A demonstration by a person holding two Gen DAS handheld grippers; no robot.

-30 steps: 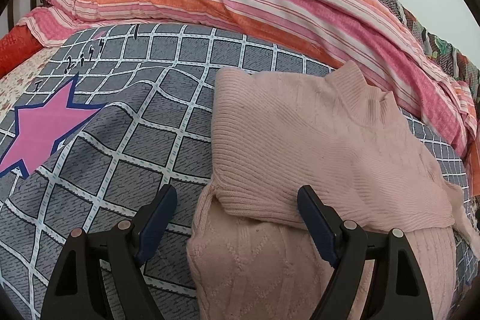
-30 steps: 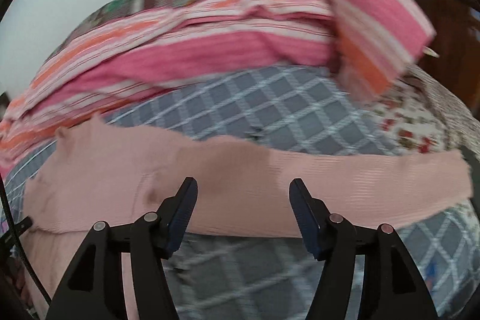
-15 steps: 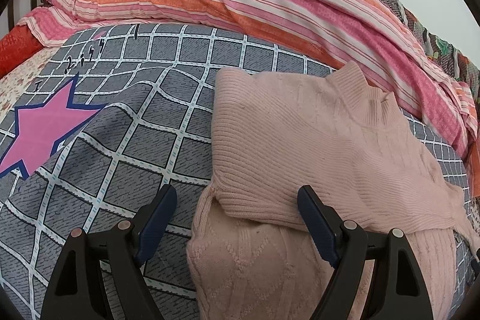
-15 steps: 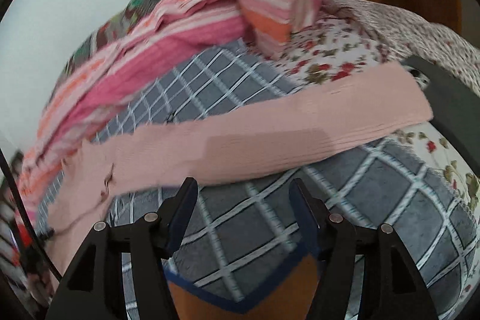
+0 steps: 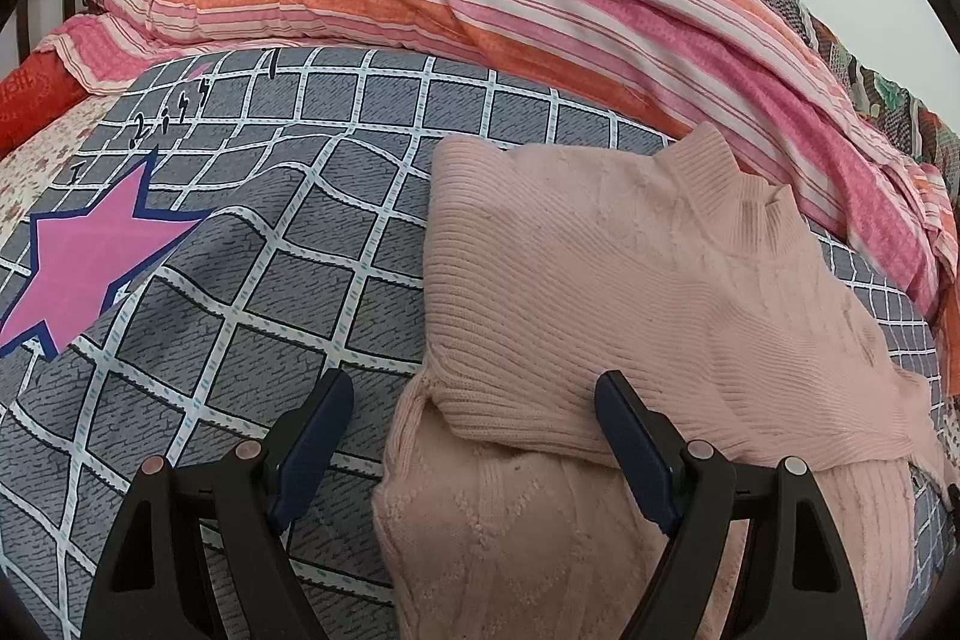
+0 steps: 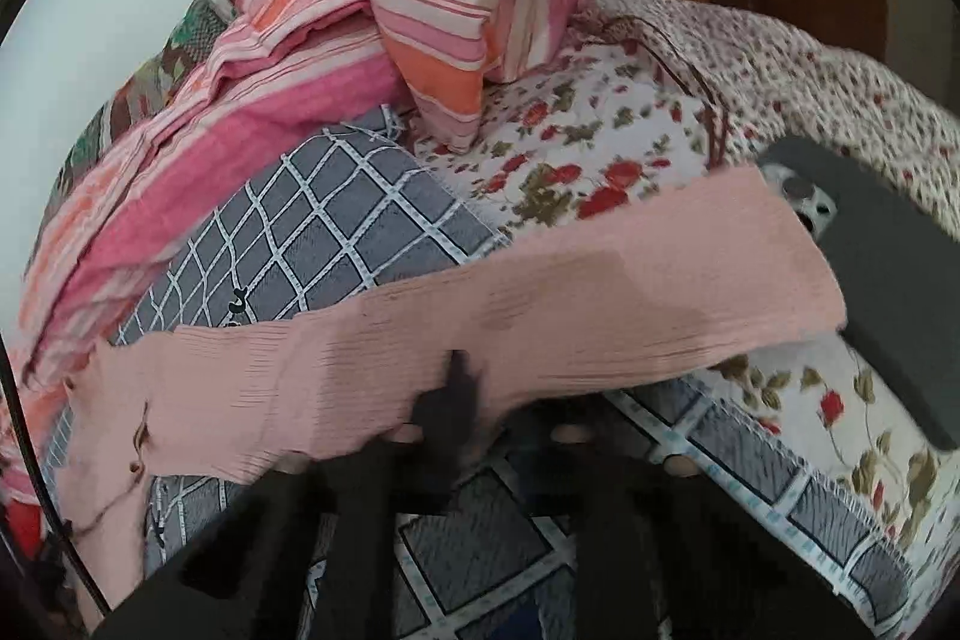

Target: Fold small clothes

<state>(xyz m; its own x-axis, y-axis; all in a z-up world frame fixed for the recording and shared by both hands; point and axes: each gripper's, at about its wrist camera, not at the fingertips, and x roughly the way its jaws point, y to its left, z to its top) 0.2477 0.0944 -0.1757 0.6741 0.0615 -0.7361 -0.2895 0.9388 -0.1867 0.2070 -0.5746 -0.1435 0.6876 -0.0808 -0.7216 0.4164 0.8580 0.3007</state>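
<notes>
One sleeve [image 6: 540, 304] of the pink sweater [image 5: 630, 292] lay outstretched across the bed [image 5: 270, 280]; the right gripper [image 6: 462, 400] had just pinched its near edge, while the left gripper [image 5: 474, 436] hovered wide open, empty; that shallow bite could slip free

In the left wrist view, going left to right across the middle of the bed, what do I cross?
Pink star → grey checked bedcover → pink sweater → striped pink-and-orange quilt.
</notes>
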